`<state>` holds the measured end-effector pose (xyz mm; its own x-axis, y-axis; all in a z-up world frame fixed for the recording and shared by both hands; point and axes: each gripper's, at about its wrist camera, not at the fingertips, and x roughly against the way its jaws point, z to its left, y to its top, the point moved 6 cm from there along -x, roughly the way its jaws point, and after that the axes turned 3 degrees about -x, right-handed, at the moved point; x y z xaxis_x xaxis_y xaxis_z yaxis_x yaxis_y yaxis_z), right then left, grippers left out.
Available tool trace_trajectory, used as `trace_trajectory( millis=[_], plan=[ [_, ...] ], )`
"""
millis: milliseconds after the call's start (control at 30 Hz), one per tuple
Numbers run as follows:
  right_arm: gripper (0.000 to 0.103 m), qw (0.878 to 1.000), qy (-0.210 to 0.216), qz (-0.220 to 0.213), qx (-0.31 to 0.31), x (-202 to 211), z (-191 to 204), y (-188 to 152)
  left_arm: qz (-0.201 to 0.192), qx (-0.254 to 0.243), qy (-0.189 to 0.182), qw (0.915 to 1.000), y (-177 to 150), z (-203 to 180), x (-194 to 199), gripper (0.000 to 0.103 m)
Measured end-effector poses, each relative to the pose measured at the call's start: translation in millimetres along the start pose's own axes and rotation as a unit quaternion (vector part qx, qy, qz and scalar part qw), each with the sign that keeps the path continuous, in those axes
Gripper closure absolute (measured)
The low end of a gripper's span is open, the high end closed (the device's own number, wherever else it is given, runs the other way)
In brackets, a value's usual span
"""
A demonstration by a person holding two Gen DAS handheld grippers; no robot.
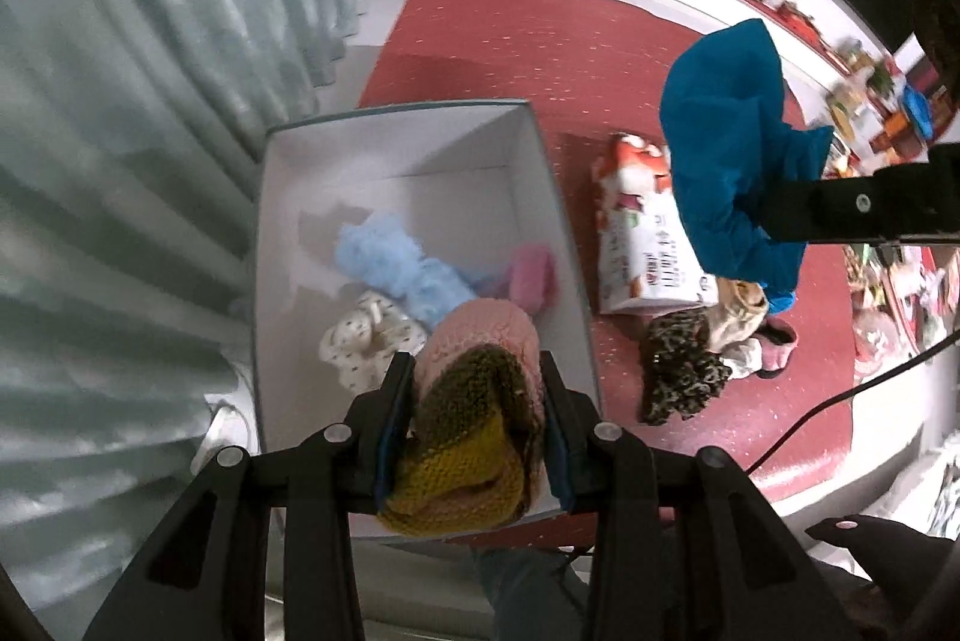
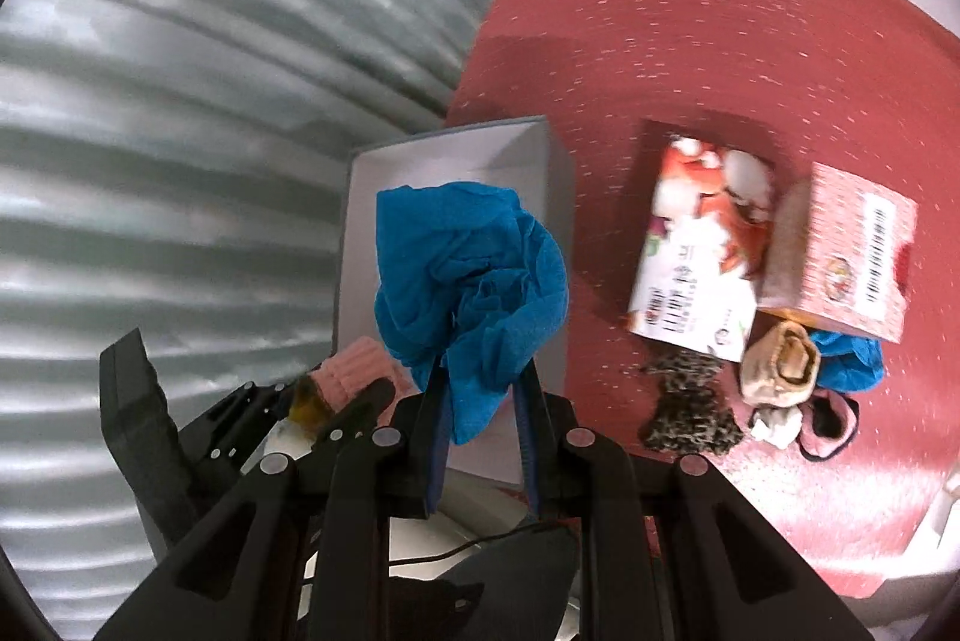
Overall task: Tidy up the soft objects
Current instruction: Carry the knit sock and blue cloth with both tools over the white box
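The left gripper [image 1: 480, 425] clamps a pink-and-mustard knit [image 1: 474, 401] over the white box [image 1: 543, 161]. The right gripper [image 2: 480, 401] pinches a blue cloth [image 2: 468, 269]. Its loose folds could snag the box's near rim and spill out.

A red speckled desk [image 2: 690, 41] is carrying everything. A white open box [image 1: 543, 173] is sitting at its edge beside the pale curtain. Just to the right, a printed packet [image 2: 690, 269] is lying flat, with a pink carton [image 2: 852, 251] leaning against it. Near them a leopard-print fabric piece [image 2: 690, 413], a rolled beige cloth [image 2: 780, 365], a blue cloth [image 2: 852, 359] and a pink slipper [image 2: 834, 425] are lying bunched together.
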<state>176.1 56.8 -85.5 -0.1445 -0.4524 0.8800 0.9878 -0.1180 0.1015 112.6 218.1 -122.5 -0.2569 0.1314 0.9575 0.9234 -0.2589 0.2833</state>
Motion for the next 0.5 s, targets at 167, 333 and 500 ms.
trace_trajectory(
  millis=[167,333,500],
  plan=[
    [0.082,0.999,-0.002,0.017,0.029,-12,22,2,0.006,0.026,0.010,0.9996,-7,18,-2,0.061],
    [0.082,0.998,-0.005,0.032,0.045,-23,35,4,0.005,0.038,0.017,0.9991,-10,28,-3,0.061],
    [0.082,0.997,-0.006,0.043,0.057,-33,45,7,0.009,0.046,0.017,0.9988,-12,33,-6,0.061]
  ],
)
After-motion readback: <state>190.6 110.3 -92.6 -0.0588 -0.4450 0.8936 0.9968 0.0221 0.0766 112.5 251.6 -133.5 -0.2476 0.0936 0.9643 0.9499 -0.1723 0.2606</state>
